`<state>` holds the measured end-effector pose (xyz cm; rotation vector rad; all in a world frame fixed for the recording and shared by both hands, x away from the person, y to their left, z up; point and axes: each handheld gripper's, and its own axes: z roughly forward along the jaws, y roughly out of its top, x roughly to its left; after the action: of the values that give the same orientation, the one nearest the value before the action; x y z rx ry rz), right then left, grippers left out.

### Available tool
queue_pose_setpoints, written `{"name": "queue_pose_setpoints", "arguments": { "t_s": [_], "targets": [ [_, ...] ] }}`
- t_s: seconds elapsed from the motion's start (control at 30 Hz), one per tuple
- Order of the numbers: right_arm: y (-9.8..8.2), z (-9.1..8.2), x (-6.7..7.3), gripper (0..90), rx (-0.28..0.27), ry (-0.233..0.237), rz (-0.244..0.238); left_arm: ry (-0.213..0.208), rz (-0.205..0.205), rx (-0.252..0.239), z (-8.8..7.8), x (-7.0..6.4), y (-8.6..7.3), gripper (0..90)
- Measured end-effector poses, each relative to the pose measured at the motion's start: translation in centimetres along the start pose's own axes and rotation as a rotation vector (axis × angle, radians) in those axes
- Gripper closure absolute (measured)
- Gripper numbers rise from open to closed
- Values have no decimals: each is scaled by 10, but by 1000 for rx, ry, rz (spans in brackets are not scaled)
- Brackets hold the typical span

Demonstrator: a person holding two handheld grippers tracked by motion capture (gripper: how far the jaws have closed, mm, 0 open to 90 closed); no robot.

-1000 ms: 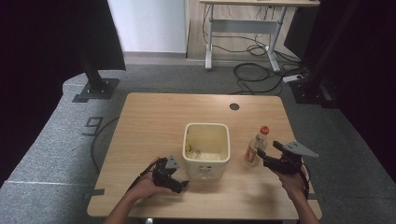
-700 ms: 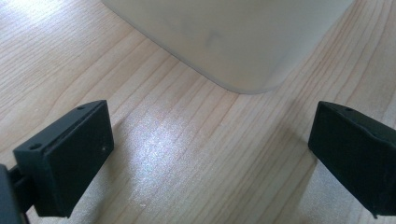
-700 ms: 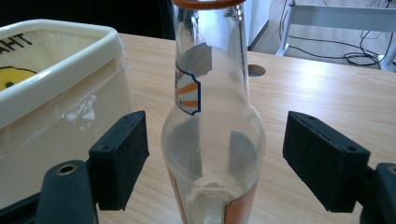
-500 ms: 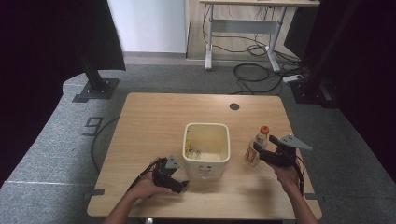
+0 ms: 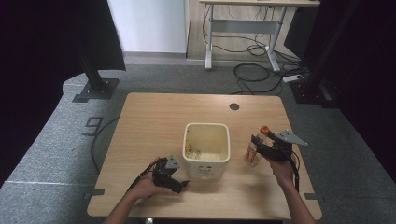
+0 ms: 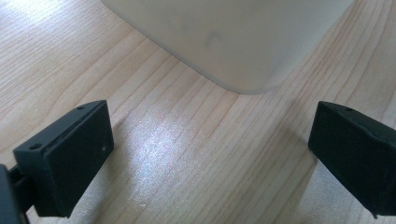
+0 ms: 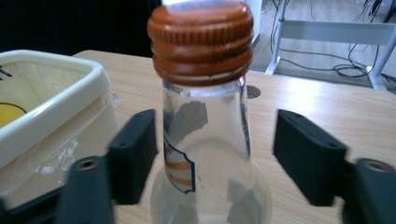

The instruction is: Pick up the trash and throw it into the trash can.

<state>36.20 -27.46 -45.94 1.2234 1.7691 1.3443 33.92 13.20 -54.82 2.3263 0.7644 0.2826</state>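
Closing our right gripper [image 7: 215,154] round the bottle [image 7: 208,140], pads not yet touching; left gripper [image 6: 210,158] wide open, empty beside the bin [image 6: 233,37].

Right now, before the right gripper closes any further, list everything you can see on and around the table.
Bottle: one, clear glass with an orange cap and torn label, upright to the right of the bin.
Bin: one, cream, square, open-topped, middle of the table's near half.
Table: one, light wood, with a dark round hole near its far right edge.
Desk frame: one, pale grey, on the floor beyond the table, cables under it.
Right gripper: one, black, jaws either side of the bottle's neck, just been closing, a gap at the right jaw.
Left gripper: one, black, jaws wide apart over bare wood beside the bin's corner.
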Motion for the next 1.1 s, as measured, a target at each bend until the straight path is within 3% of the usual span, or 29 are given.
{"name": "queue_pose_setpoints", "arguments": {
  "t_s": [0.07, 0.1, 0.47, 1.1],
  "targets": [
    [0, -1, 0, 428, -6, -6, -6, 0, 0, 0, 0, 0, 0, 1],
    [1, -1, 1, 520, -10, 9, -12, 0, 0, 0, 0, 0, 0, 1],
    [2, -4, 3, 535, -17, 7, -43, -1, 3, 2, 0, 0, 0, 0],
    [32, -38, 11, 537, -136, 45, -38, -2, 3, 1, 0, 0, 0, 0]
  ]
}}
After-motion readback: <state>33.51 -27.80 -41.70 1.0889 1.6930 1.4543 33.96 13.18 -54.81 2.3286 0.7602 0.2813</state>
